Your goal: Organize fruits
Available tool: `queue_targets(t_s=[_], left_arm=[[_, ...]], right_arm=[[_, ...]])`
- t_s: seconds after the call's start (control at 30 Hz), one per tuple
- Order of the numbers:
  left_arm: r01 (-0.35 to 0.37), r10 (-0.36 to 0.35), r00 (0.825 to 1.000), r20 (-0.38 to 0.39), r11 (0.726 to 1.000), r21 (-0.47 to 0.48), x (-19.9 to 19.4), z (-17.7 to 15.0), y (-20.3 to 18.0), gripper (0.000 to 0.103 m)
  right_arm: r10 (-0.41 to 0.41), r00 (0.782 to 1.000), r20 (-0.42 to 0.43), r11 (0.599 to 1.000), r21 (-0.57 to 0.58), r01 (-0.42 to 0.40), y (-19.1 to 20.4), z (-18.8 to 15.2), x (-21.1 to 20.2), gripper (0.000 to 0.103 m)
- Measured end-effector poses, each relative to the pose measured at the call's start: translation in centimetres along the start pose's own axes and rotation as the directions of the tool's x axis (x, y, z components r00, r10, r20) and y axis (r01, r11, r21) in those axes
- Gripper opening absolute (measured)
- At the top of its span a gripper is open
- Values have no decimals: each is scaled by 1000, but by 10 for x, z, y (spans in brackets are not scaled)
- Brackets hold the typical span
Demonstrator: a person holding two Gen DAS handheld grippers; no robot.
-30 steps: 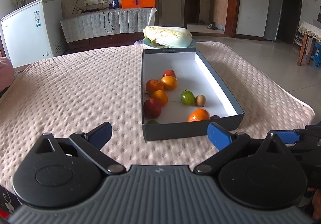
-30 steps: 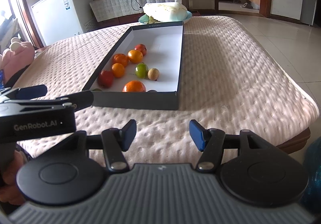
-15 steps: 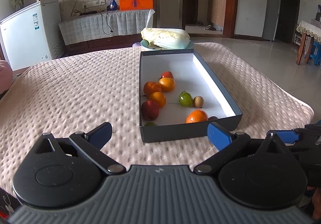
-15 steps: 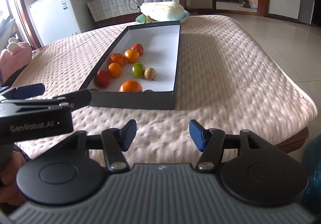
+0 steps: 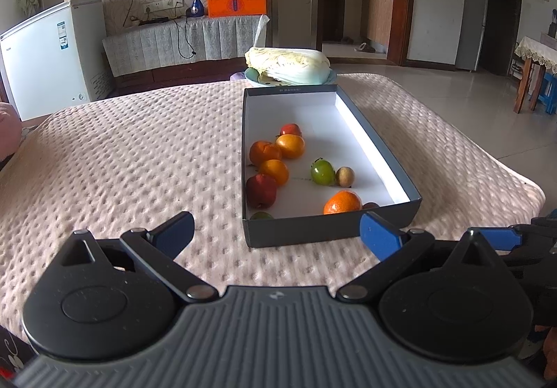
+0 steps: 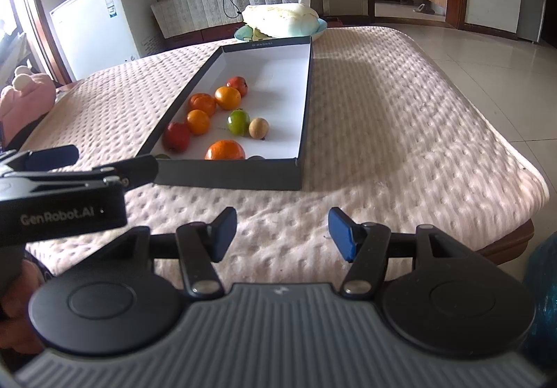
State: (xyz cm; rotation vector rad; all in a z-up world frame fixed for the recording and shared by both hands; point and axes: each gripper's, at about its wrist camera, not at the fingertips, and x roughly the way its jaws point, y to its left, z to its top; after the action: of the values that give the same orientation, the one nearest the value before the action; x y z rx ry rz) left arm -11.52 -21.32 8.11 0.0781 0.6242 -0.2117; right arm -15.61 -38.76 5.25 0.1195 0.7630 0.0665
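We see a shallow dark box (image 5: 327, 231) with a white inside lying on a table under a knobbly pink cloth (image 5: 122, 161), and the fruits sit loose in the near half of it, nearer its left wall. From far to near there is a red fruit (image 5: 291, 129), an orange (image 5: 290, 145) touching a second orange fruit (image 5: 265, 152), a third orange one (image 5: 275, 172) against a dark red apple (image 5: 261, 190), then a green fruit (image 5: 322, 172) just beside a small brown fruit (image 5: 345, 176), and a larger orange (image 5: 342, 203) close to the near wall. Two more pieces are mostly hidden behind that near wall: a green one (image 5: 261, 215) in the left corner and a dark one (image 5: 370, 205) right of the large orange, and we cannot tell what either is. Beyond the box a cabbage (image 5: 289, 65) lies on a plate whose rim barely shows. Our left gripper (image 5: 276, 231) hangs in front of the box with its jaws spread wide and nothing between them. Our right gripper (image 6: 282, 233) is also apart from the box, its jaws parted over bare cloth and holding nothing; in the left wrist view it is cut off at the right edge. A hand (image 6: 17, 304) shows only partly at the lower left of the right wrist view.
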Motion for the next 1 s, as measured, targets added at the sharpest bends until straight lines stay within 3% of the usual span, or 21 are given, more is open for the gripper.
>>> queue_targets(t_s=[1.0], left_arm=[[5,-5,1000,1,1000,2,2,2,0,103]], right_arm=[[-3,1000,-9,1000,-12,2,2,-1,1,61]])
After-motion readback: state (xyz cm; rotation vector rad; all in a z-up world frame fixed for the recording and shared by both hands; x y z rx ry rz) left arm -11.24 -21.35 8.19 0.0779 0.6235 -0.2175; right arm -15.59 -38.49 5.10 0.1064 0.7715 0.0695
